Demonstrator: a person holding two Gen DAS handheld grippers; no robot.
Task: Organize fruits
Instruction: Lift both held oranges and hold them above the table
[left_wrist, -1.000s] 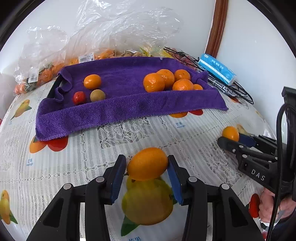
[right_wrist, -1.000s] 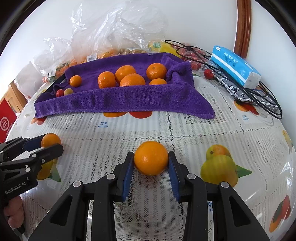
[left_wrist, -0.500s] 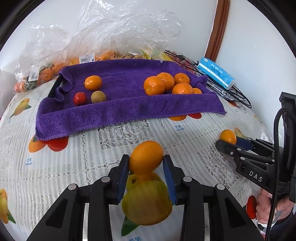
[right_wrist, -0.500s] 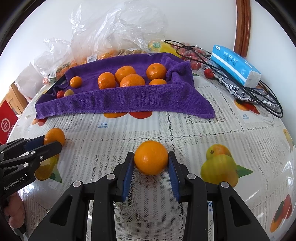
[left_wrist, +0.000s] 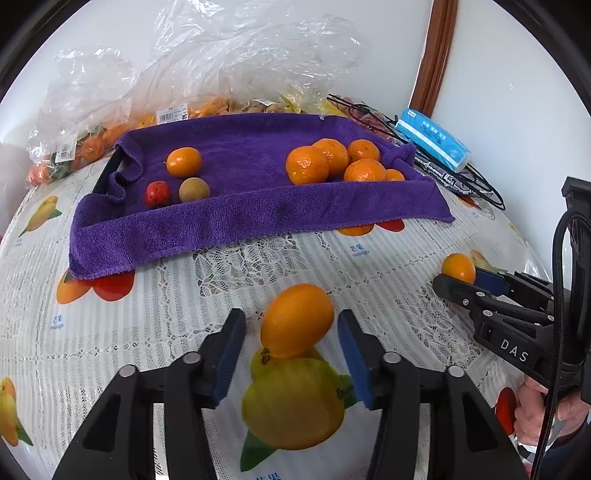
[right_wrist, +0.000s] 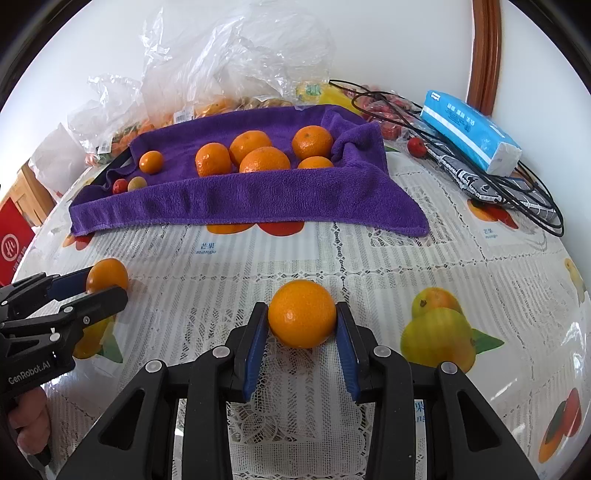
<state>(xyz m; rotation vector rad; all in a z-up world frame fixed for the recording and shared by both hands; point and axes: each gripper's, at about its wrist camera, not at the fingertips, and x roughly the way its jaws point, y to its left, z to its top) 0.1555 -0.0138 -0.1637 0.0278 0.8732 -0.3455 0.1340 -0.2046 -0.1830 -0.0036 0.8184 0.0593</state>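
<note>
An oval orange (left_wrist: 296, 320) lies on the bench (left_wrist: 236, 295), its long axis tilted up to the right, between the left gripper (left_wrist: 291, 356), whose jaws have just opened clear of it. The right gripper (right_wrist: 301, 345) clamps a round orange (right_wrist: 302, 314) before the purple towel (right_wrist: 258, 195).

Table (right_wrist: 461, 266), fruit-print lace cloth: purple towel (right_wrist: 258, 199), 2 oranges (right_wrist: 302, 314), tissue pack (right_wrist: 469, 133), cables (right_wrist: 524, 199), plastic bags (left_wrist: 221, 62).

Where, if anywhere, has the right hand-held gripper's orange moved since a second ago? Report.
No. The orange stays clamped in the right hand-held gripper, with the same gap to the left of the printed yellow fruit.
</note>
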